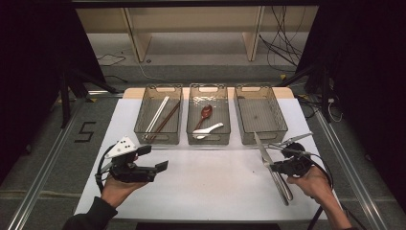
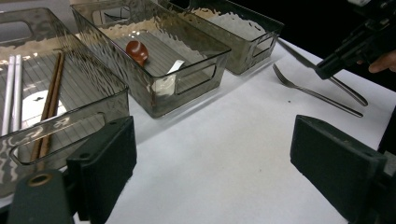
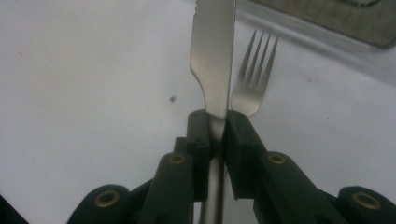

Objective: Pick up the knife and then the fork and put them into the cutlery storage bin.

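- Right gripper (image 1: 275,160): at the right of the white worktop (image 1: 215,187), in the person's right hand (image 1: 313,184); fingers (image 3: 201,135) clamped on the knife (image 1: 272,165).
- Knife: held where blade meets handle, blade toward the bins, handle back toward the person; in the right gripper view the blade (image 3: 212,51) rises straight out from between the pads.
- Fork (image 2: 313,92): lying on the worktop just beside the knife, tines toward the right bin; not gripped.
- Left gripper (image 1: 153,160): at the left of the worktop, in the left hand (image 1: 117,189); fingers (image 2: 105,163) spread wide, nothing between them.
- Left bin (image 1: 159,115): holds white chopsticks (image 1: 157,115) and brown chopsticks (image 1: 165,120).
- Middle bin (image 1: 208,115): holds a reddish-brown spoon (image 1: 205,114) and a white spoon (image 1: 209,130).
- Right bin (image 1: 261,115): clear, ribbed, at the far right of the row.
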### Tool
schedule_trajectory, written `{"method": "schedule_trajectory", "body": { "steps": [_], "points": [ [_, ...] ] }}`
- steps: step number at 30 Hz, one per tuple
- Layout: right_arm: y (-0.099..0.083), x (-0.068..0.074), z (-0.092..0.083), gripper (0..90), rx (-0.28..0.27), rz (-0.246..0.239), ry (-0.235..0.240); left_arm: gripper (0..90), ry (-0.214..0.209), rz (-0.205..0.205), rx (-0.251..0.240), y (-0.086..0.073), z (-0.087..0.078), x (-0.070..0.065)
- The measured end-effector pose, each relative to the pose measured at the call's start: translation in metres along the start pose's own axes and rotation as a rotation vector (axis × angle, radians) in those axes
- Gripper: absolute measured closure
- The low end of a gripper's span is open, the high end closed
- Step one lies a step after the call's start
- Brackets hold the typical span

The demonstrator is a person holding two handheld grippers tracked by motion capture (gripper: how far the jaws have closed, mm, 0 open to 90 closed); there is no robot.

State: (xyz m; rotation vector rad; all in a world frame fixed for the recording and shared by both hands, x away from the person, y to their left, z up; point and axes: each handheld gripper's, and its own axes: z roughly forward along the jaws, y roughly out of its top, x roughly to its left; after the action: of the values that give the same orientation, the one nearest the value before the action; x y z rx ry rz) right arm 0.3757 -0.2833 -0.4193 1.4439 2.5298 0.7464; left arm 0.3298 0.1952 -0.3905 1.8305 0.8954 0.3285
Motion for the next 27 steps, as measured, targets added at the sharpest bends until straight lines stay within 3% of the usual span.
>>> {"method": "schedule_trajectory", "body": {
  "steps": [6,15,27],
  "points": [
    [0.009,-0.006,-0.013,81.4,-0.089,0.038,0.058,14.1,0.0,-0.003,-0.012,0.0,-0.001,0.0],
    [0.027,-0.02,-0.03,81.3,-0.198,0.068,0.026,14.0,0.003,-0.005,-0.024,0.0,-0.001,0.001],
    [0.062,-0.029,-0.042,81.3,-0.278,0.087,0.014,14.0,0.015,-0.001,-0.034,-0.001,-0.001,0.004]
  ]
}}
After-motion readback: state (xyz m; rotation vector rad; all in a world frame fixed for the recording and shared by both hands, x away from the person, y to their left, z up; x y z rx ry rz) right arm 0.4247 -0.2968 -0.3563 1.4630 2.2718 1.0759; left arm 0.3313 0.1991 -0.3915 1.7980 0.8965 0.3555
